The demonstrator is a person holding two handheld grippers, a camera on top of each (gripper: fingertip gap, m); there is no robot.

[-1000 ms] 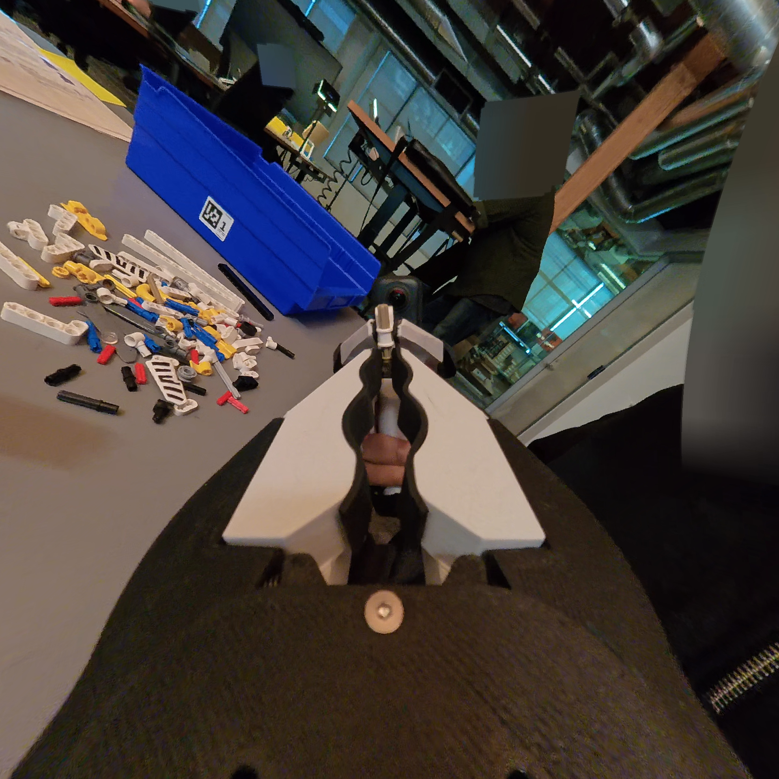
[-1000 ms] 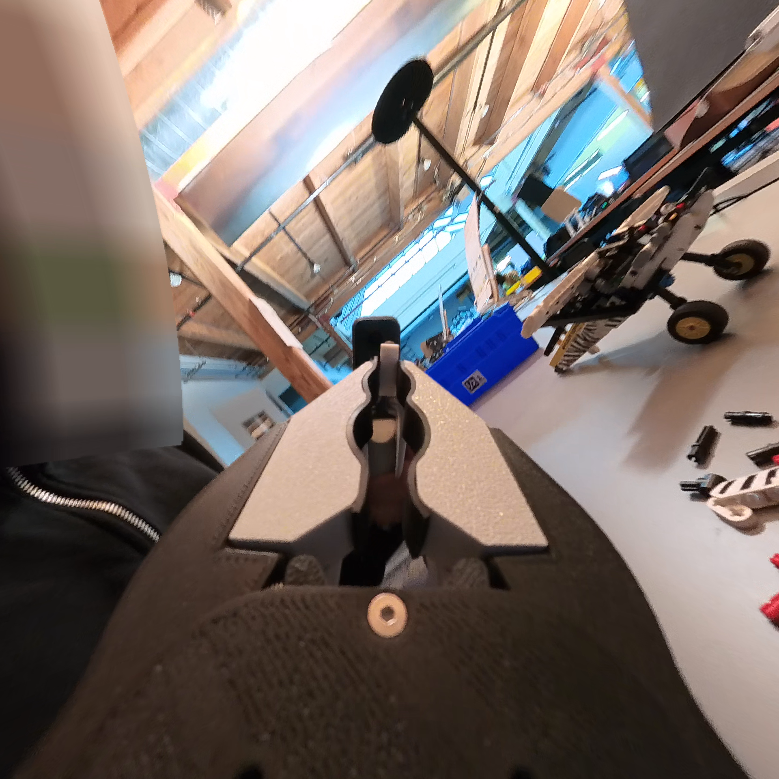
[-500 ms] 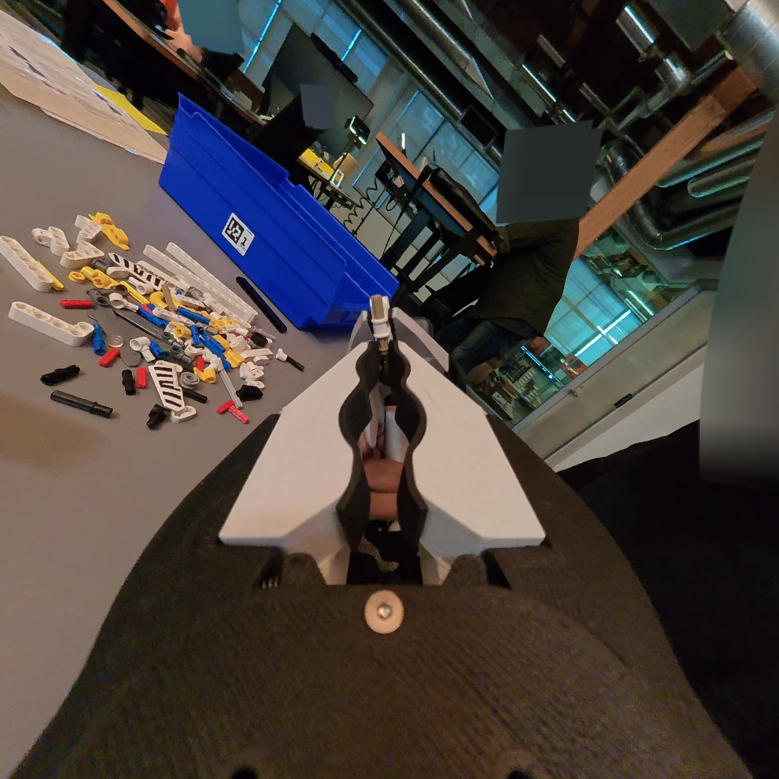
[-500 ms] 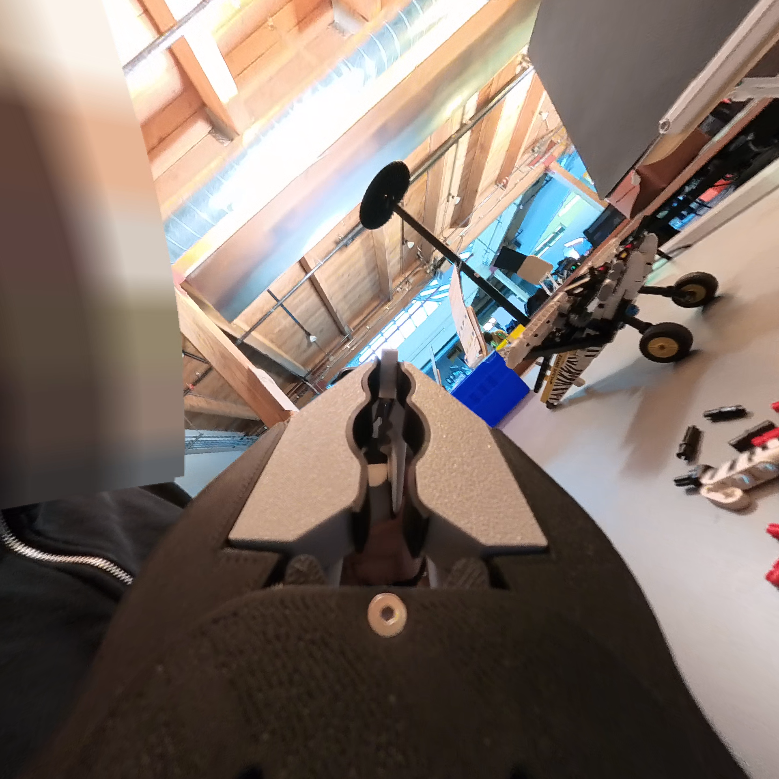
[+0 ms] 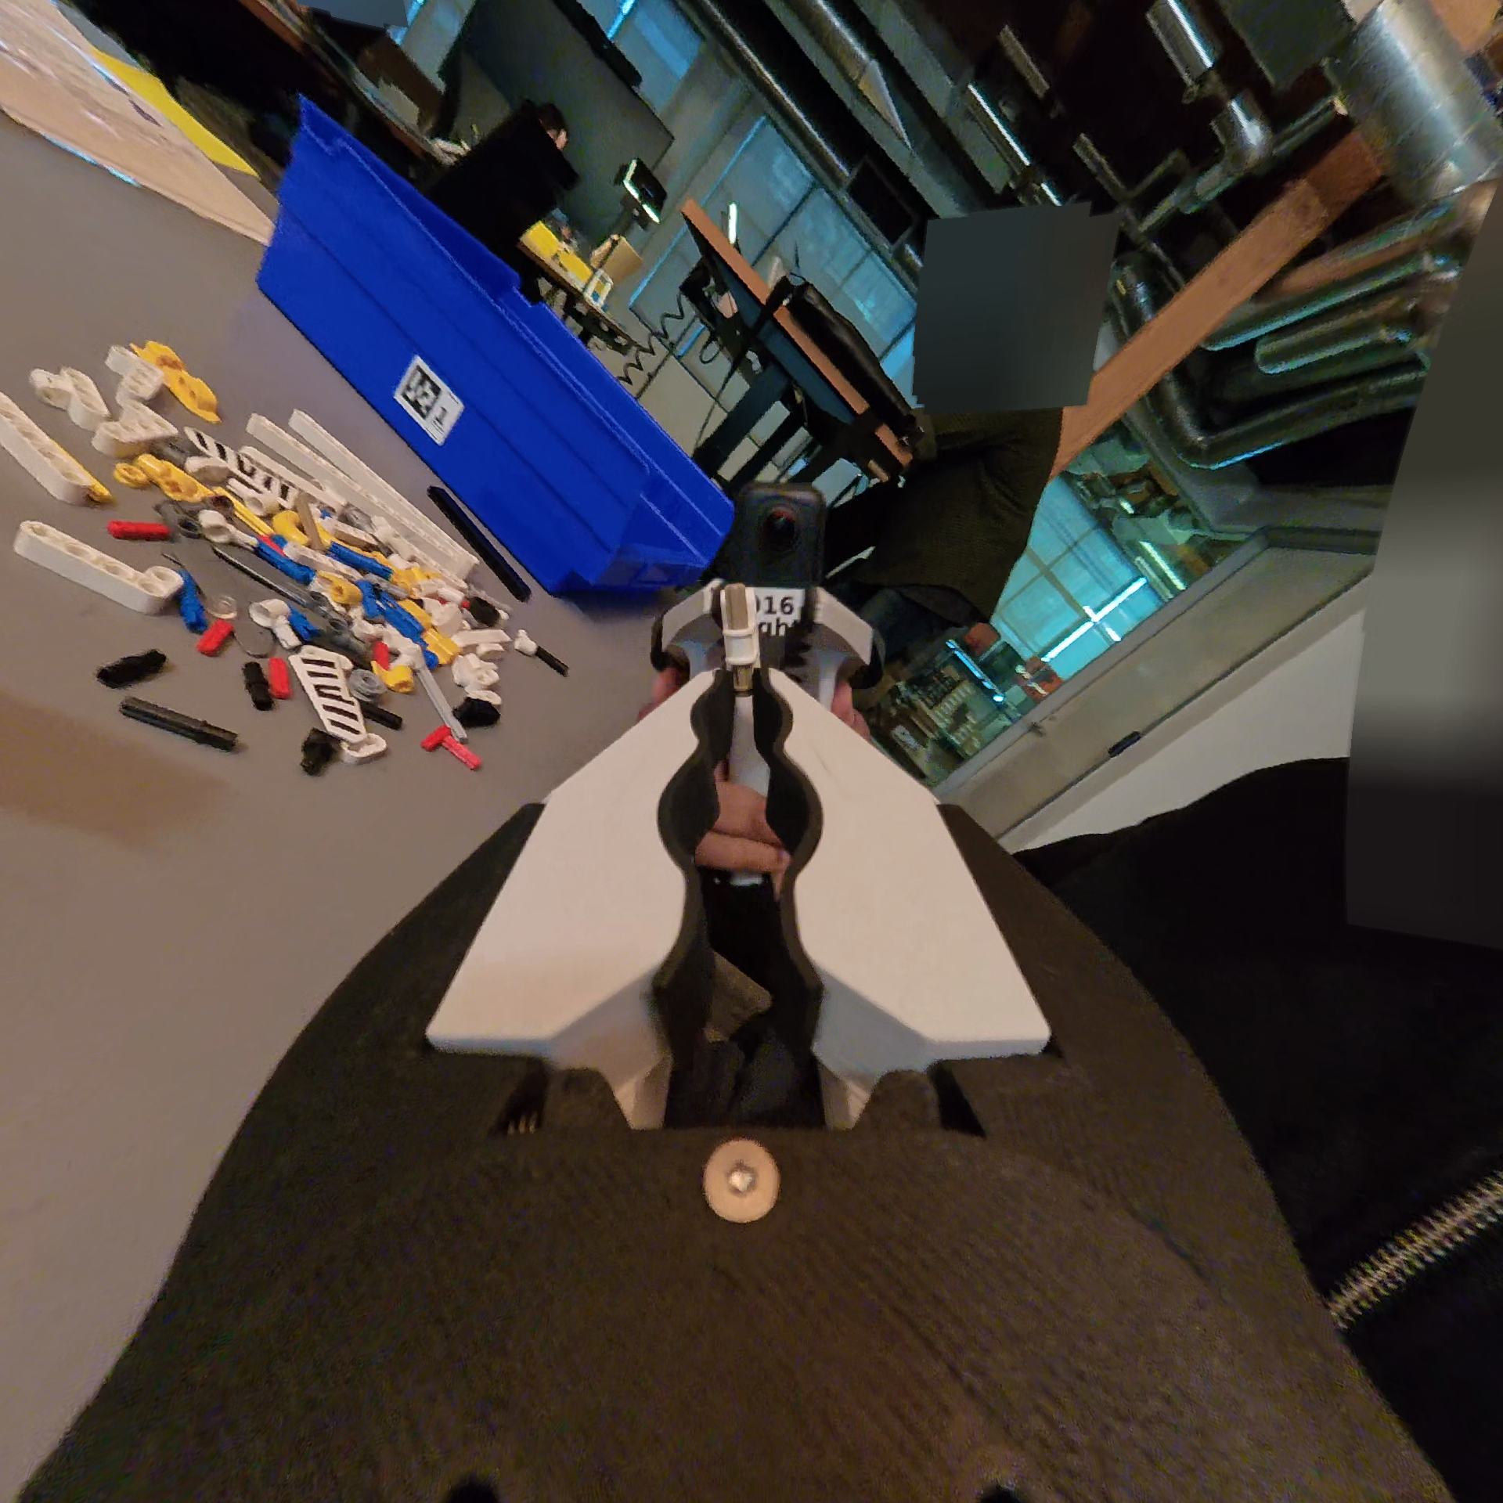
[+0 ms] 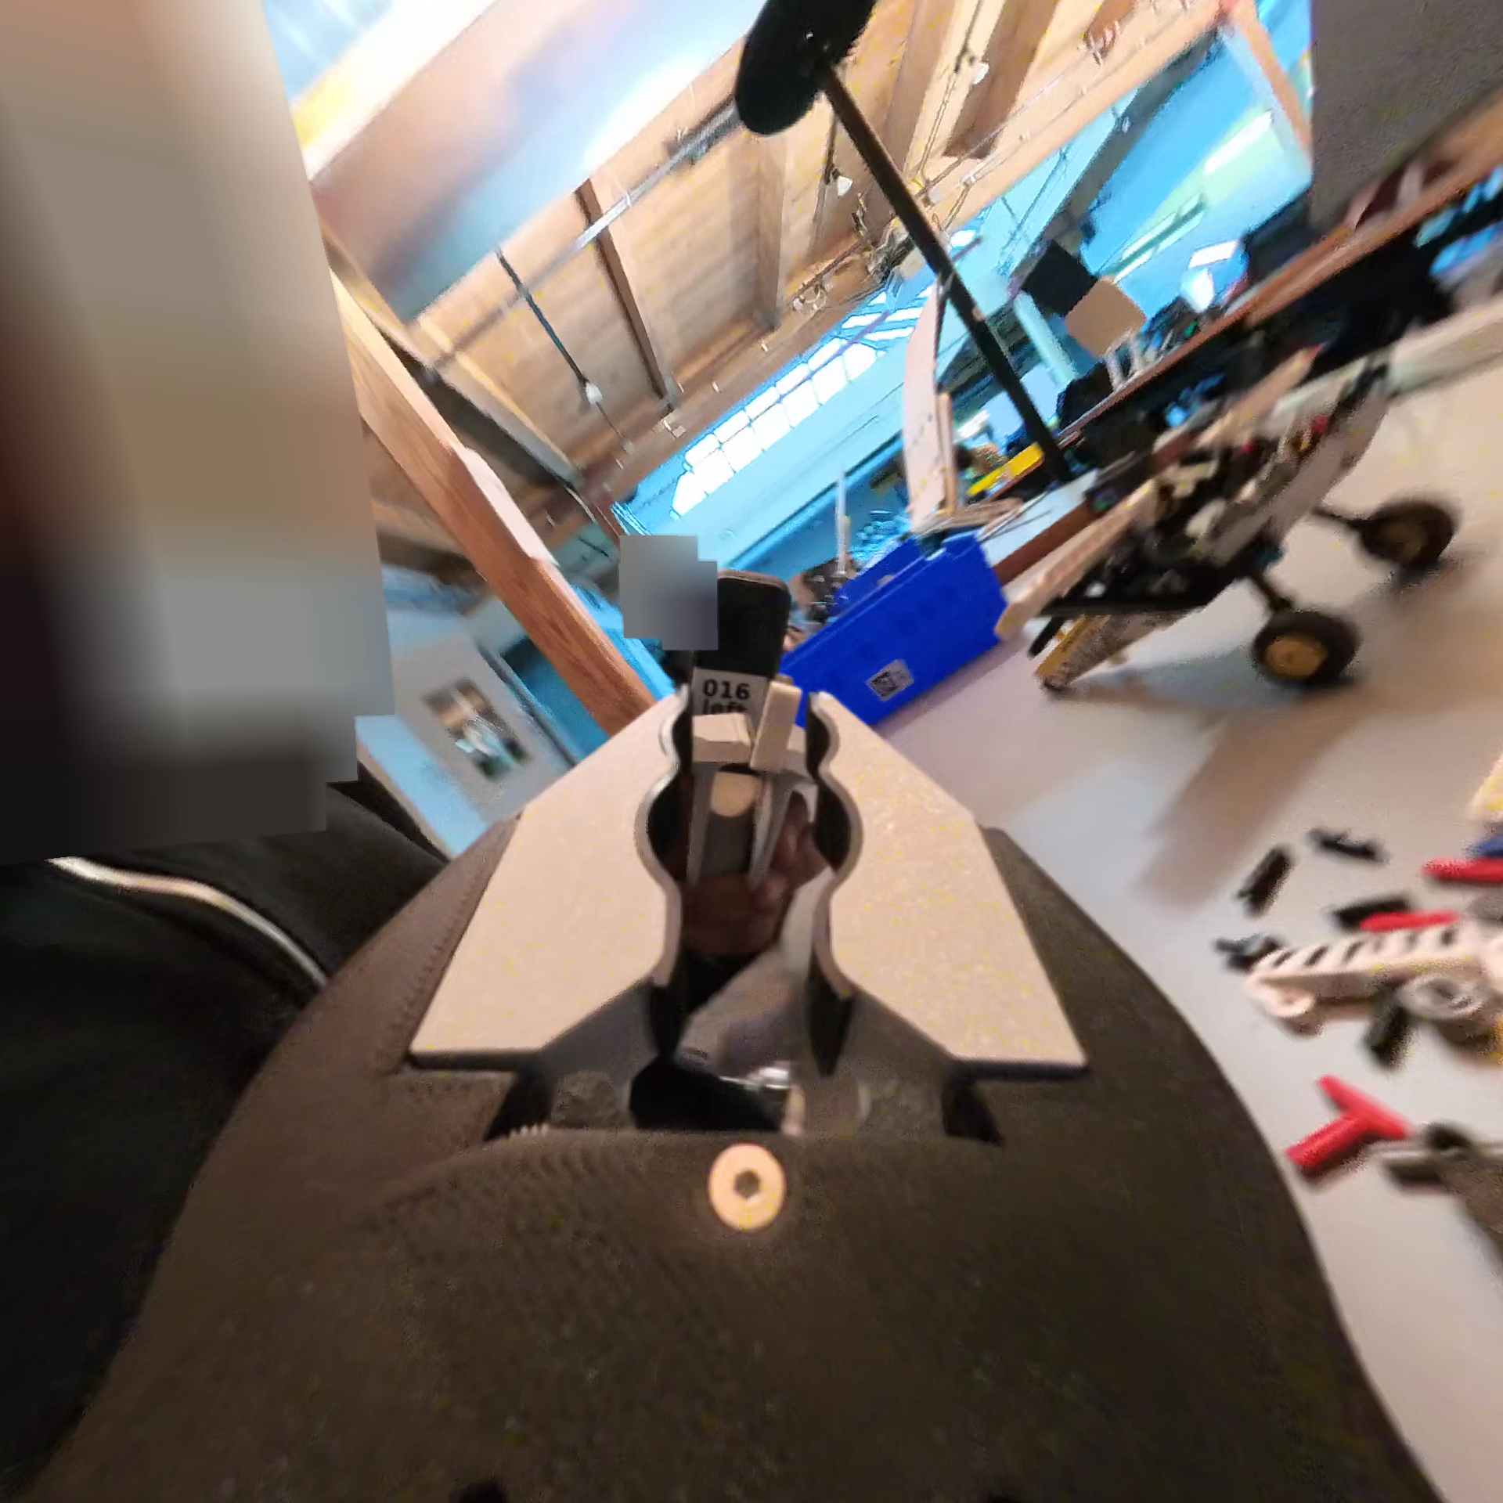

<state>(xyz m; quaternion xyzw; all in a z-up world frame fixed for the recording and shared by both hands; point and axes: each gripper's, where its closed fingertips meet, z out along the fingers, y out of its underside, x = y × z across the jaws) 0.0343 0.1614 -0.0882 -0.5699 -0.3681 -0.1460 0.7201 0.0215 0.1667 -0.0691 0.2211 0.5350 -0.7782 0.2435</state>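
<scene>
Left wrist view: my left gripper (image 5: pixel 736 691) has its fingers clenched on a small white peg (image 5: pixel 738 630), raised off the bench (image 5: pixel 163 935), right of the blue bin (image 5: pixel 488 423).

Right wrist view: my right gripper (image 6: pixel 744 732) has its fingers released, standing apart about that peg, left of the bin.

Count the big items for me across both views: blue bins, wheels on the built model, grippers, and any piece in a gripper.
Blue bin: 1
Wheels on the model: 2
Grippers, left gripper and right gripper: 2
White piece pinched in the left gripper: 1
Total: 6
</scene>
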